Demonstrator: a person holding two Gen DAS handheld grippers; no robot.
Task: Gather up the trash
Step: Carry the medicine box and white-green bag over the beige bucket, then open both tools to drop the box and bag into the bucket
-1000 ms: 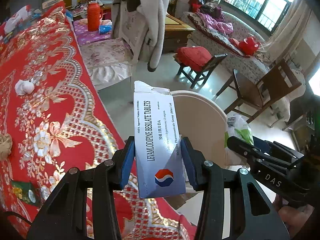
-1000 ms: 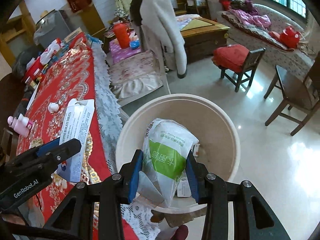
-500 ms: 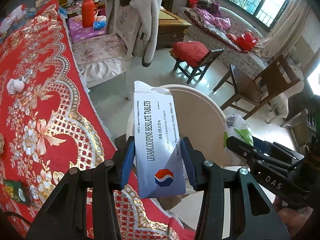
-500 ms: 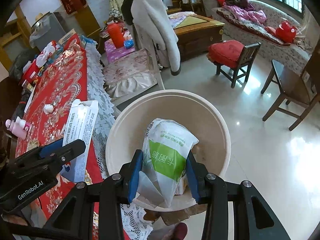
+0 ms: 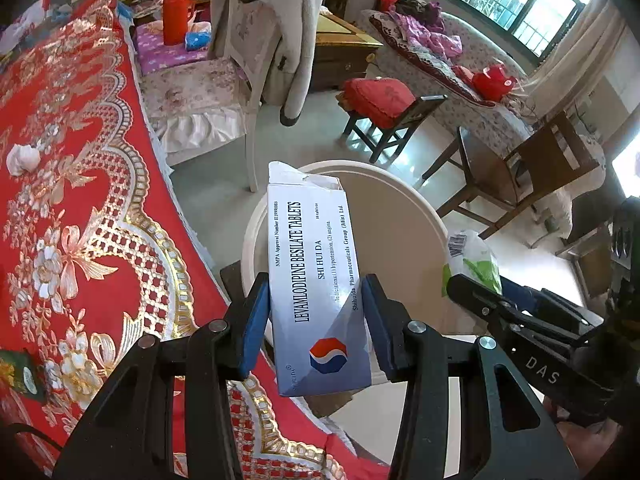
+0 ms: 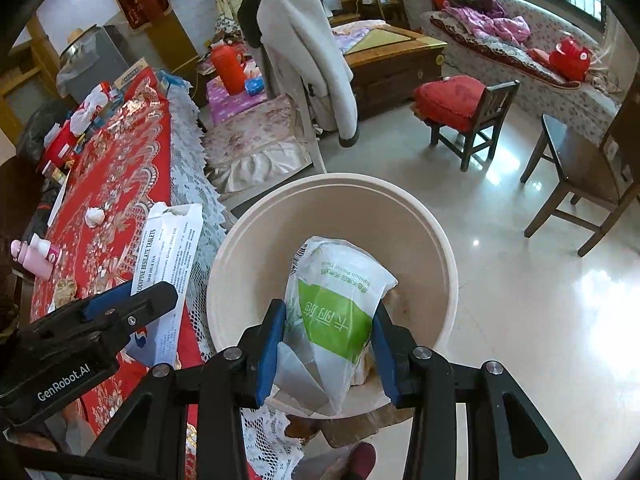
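Observation:
My left gripper [image 5: 316,324] is shut on a white tablet box [image 5: 316,280] and holds it upright above the left rim of a cream round bin [image 5: 416,216]. My right gripper [image 6: 330,344] is shut on a white-and-green plastic tissue packet [image 6: 340,300] and holds it above the same bin [image 6: 256,256]. The box also shows in the right wrist view [image 6: 168,256], and the packet in the left wrist view [image 5: 472,256]. A crumpled white tissue [image 5: 24,158] lies on the red tablecloth [image 5: 60,200].
A chair draped with a grey coat [image 6: 308,48] stands behind the bin. A small stool with a red cushion [image 6: 452,100] and a dark wooden chair [image 6: 580,160] stand on the tiled floor. A pink bottle [image 6: 34,256] and clutter sit on the table.
Both grippers have moved a little toward the bin with their loads; the bin now sits more squarely under the box and packet.

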